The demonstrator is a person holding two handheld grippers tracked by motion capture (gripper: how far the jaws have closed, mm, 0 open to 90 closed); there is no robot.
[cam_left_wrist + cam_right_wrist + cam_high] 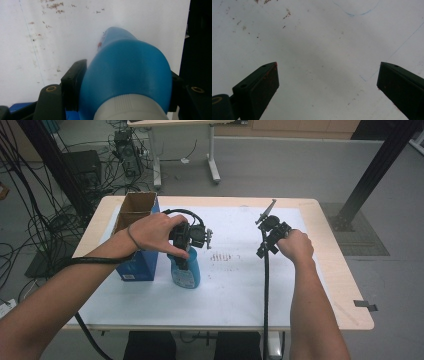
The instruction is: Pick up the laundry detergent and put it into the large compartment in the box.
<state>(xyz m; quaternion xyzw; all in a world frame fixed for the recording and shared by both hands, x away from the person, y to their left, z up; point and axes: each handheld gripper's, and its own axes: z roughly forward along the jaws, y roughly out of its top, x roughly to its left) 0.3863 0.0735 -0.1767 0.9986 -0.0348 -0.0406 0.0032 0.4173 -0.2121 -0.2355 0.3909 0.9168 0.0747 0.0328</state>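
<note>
A blue plastic bottle (187, 271) with a white collar stands upright beside the box at the left of the white mat (235, 290). My left gripper (181, 262) comes down on it from above, with a black jaw pressed on each side of the bottle's shoulder. The left gripper view looks down the bottle (127, 67) between the jaws of that gripper (125, 81). I cannot tell whether the bottle's base touches the mat. Over the mat's right half my right gripper (261, 251) hangs open, its jaws (327, 80) wide apart over bare mat (319, 42) with nothing between them.
An open cardboard box with blue sides (134, 220) stands at the table's left, touching or nearly touching the bottle. Small brown marks (222, 256) stain the mat's middle. The wooden table edge (345, 285) runs round the mat. Cables and a black frame post stand on the floor beyond.
</note>
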